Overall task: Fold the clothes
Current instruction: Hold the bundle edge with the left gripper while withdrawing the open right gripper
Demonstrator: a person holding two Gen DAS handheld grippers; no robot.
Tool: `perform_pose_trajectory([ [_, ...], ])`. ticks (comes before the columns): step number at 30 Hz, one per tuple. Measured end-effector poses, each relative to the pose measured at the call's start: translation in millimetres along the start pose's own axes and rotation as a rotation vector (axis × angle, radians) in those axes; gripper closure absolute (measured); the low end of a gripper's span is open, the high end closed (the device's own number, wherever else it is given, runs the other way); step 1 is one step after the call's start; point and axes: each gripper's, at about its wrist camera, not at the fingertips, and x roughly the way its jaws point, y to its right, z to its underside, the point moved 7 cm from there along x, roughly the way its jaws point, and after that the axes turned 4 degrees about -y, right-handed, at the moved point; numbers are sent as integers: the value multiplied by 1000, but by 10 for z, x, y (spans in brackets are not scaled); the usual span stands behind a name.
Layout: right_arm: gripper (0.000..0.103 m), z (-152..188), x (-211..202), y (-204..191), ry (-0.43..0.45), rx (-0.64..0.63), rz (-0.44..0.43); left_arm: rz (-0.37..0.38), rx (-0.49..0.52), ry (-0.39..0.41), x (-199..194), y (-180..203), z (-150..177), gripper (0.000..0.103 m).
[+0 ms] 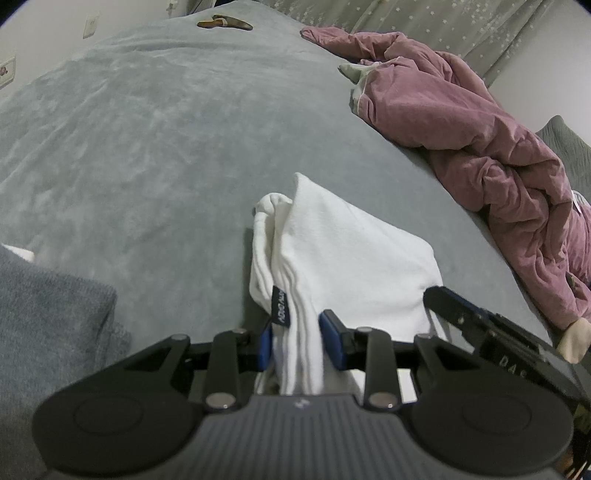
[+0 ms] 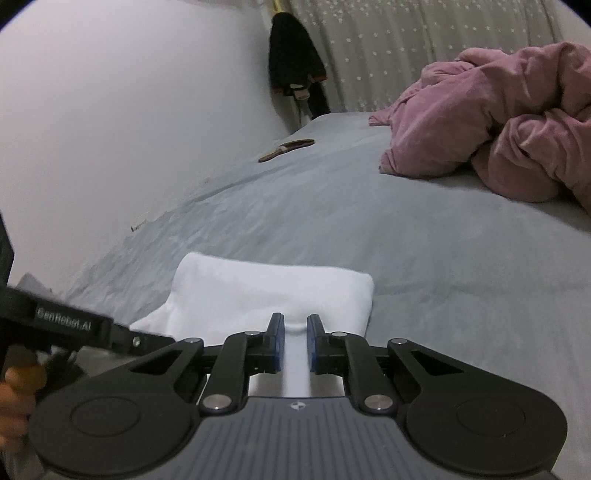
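A white garment (image 1: 343, 251), folded into a thick bundle with a small dark label, hangs between both grippers over the grey bed. My left gripper (image 1: 299, 325) is shut on its layered near edge. My right gripper (image 2: 295, 325) is shut on another part of the same white garment (image 2: 266, 291). The right gripper's body shows at the right in the left wrist view (image 1: 491, 328), and the left gripper's body shows at the left in the right wrist view (image 2: 74, 325). The far end of the garment droops toward the bed.
A grey blanket (image 1: 166, 140) covers the bed. A crumpled pink quilt (image 1: 461, 125) lies along the right side, also in the right wrist view (image 2: 498, 118). A brown object (image 1: 225, 23) lies at the far end. A grey-blue cloth (image 1: 48, 317) lies near left. A white wall (image 2: 110, 110) borders the bed.
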Motion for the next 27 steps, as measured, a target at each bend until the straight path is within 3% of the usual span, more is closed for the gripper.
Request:
perform_pose_trajectory([
  [9, 92, -85, 36, 164, 26, 60, 24, -10, 13, 0, 6, 18, 5, 75],
  [27, 90, -111, 146, 241, -9, 70, 42, -22, 32, 5, 26, 43, -7, 75],
])
